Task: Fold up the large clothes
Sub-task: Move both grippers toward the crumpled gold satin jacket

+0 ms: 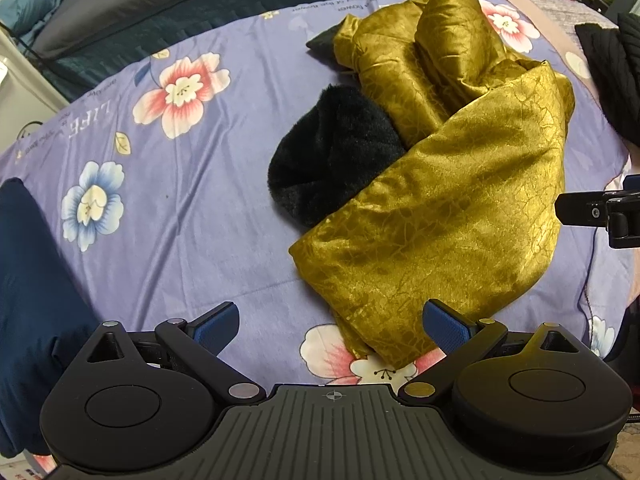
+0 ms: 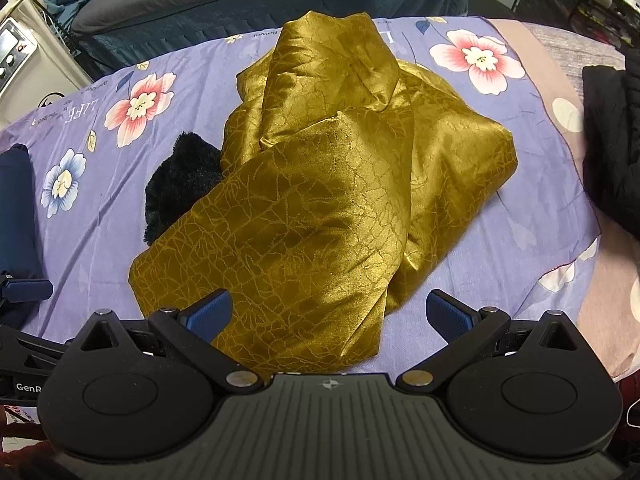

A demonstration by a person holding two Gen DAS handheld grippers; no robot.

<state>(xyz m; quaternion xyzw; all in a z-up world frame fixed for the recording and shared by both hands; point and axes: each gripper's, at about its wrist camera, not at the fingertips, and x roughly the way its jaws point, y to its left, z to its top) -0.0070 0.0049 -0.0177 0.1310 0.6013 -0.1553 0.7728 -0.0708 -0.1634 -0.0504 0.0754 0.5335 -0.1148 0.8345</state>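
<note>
**Gold garment bunched on floral sheet, both grippers wide and empty**

Left wrist view: left gripper (image 1: 332,326) points steeply down over the purple floral sheet (image 1: 168,200), jaws spread to full width, nothing between the blue pads (image 1: 448,326). Gold satin garment (image 1: 440,200) lies crumpled, right of centre. Long axis runs diagonally, from the near hem just beside the right pad up to the far edge of the sheet. Black fuzzy lining (image 1: 332,160) shows at its left flank. Navy fabric (image 1: 28,280) at the left edge, dark clothing (image 1: 612,76) far right. Right gripper (image 1: 600,210) pokes in at right edge.

Right wrist view: right gripper (image 2: 328,314) jaws equally wide, gripping nothing; the near end of the garment (image 2: 320,208) lies below and between the fingers. Long axis here runs near-to-far, peaked fold at the far end. Fuzzy lining (image 2: 180,188) left of it.
</note>
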